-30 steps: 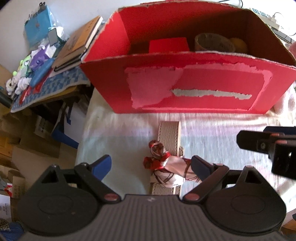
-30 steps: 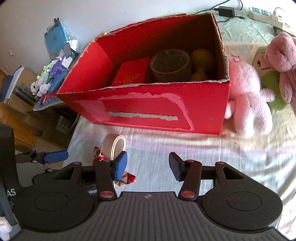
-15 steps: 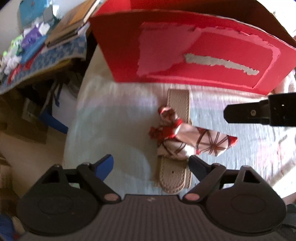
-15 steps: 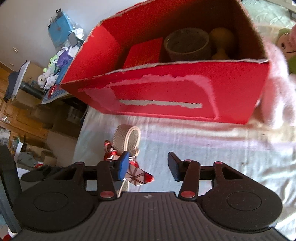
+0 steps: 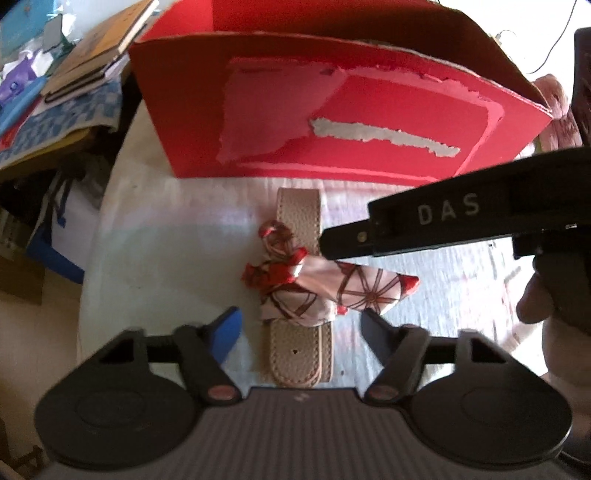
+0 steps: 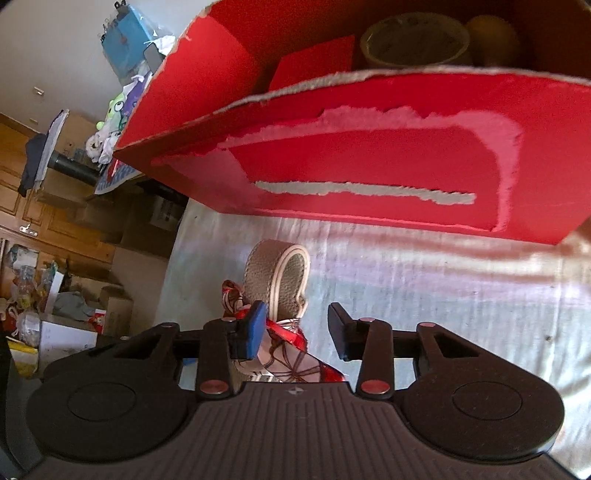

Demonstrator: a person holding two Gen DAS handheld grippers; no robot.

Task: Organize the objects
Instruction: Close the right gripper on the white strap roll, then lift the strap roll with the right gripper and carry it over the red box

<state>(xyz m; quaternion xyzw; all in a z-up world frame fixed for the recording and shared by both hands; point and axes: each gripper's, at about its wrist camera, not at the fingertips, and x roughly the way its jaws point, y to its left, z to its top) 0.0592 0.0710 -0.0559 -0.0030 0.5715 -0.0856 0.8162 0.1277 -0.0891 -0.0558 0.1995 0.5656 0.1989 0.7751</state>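
A beige leather strap (image 5: 300, 354) with a red and white patterned scarf (image 5: 325, 284) knotted around it lies on the white cloth in front of a big red cardboard box (image 5: 332, 122). My left gripper (image 5: 301, 326) is open, its fingers on either side of the strap's near end. My right gripper (image 6: 297, 325) is open just above the strap (image 6: 275, 275) and the scarf (image 6: 291, 363), and its body reaches in from the right in the left wrist view (image 5: 461, 218). The box (image 6: 369, 155) holds a red packet (image 6: 314, 70), a tape roll (image 6: 413, 44) and a yellowish object (image 6: 491, 33).
A side table at the left carries books (image 5: 92, 51) and small toys on a blue checked cloth (image 5: 55, 125). Pink plush (image 5: 554, 114) shows behind the box's right corner. Cardboard boxes and clutter (image 6: 66, 302) stand on the floor past the cloth's left edge.
Both grippers have come down and closer to the strap and scarf. The right gripper has moved left over the scarf and now fills the right side of the left wrist view. Both stay open.
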